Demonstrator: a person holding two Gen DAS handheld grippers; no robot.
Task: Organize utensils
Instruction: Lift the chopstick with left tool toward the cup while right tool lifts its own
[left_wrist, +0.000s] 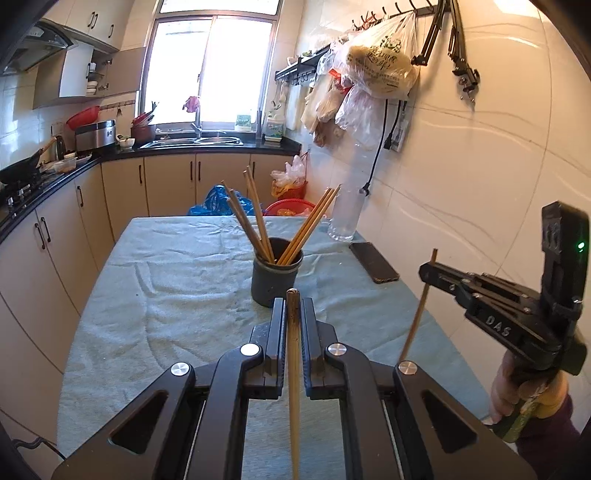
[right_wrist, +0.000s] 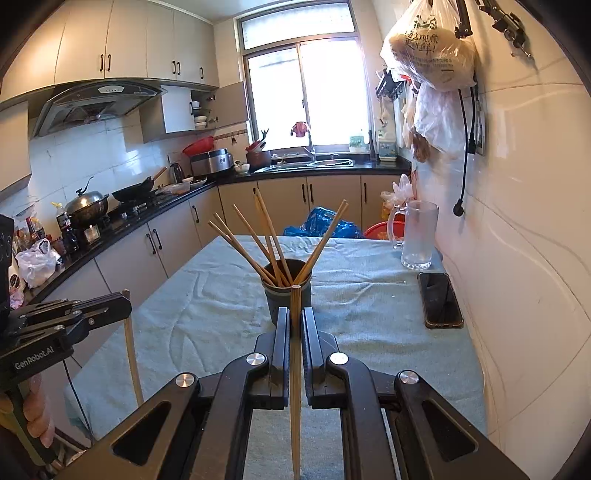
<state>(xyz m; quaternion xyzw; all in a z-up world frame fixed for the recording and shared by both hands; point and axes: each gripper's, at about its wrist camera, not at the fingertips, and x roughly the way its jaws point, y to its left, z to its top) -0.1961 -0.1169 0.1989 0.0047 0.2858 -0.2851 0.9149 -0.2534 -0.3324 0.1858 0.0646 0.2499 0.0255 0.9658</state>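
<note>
1. Left wrist view: my left claw (left_wrist: 293, 314) is pressed together on a chopstick (left_wrist: 294, 369). Its darkened tip pokes just past the fingertips and the shaft runs back between the arms toward the camera.
2. Same view, right edge: my right claw (left_wrist: 428, 271) pinches a second chopstick (left_wrist: 417, 317), which stands tilted above the counter (left_wrist: 166, 295). A hand (left_wrist: 506, 384) with a dark sleeve grips its handle.
3. Right wrist view: right claw (right_wrist: 295, 321) is shut tight on its chopstick (right_wrist: 295, 369), tip lined up in front of the holder.
4. Right wrist view, left edge: left claw (right_wrist: 123, 306) with its chopstick (right_wrist: 133, 362) hanging down below the fingers, hand (right_wrist: 37, 413) on the handle.
5. Task target: dark round utensil holder (left_wrist: 275, 277) stands upright mid-counter on the light blue towel cover, straight ahead of both claws and apart from them.
6. Holder already carries several chopsticks (left_wrist: 255, 218), fanned out left and right and leaning on the rim.
7. Black phone (left_wrist: 373, 262) lies flat on the counter to the right of the holder, near the tiled wall.
8. Clear glass mug (right_wrist: 417, 236) stands beyond the phone at the far right corner of the counter.
9. Both held chopsticks are in the air, neither touching the holder.
</note>
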